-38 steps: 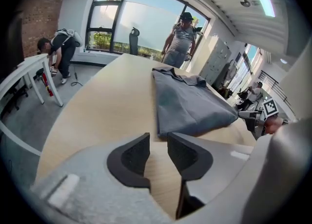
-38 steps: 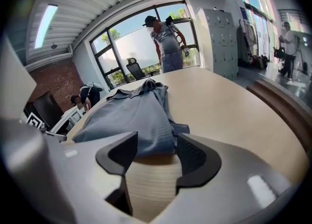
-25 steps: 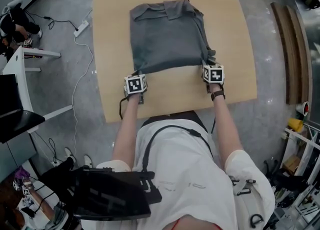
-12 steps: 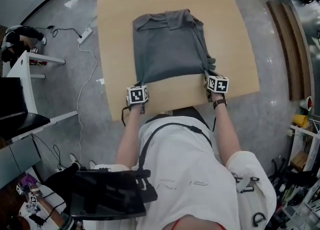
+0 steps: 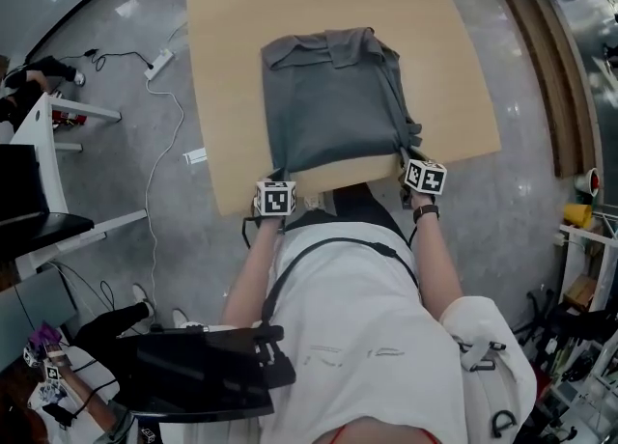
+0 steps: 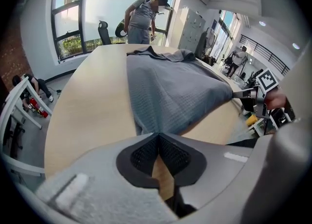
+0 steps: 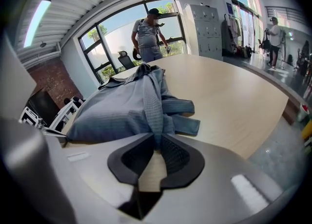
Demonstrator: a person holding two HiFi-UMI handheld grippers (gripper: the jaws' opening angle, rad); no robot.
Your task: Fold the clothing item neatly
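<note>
Jaws of left gripper (image 6: 158, 138) and right gripper (image 7: 157, 142) pinch shirt (image 5: 333, 104), pulled nearer table (image 5: 232, 75) edge.

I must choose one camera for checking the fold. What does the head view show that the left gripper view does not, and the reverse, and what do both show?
Only the head view: the whole outline of the gray shirt, the person's torso, a power strip on the floor. Only the left gripper view: the left gripper shut on the shirt's near corner, windows, a person standing beyond. Both: shirt, wooden table, right gripper.
</note>
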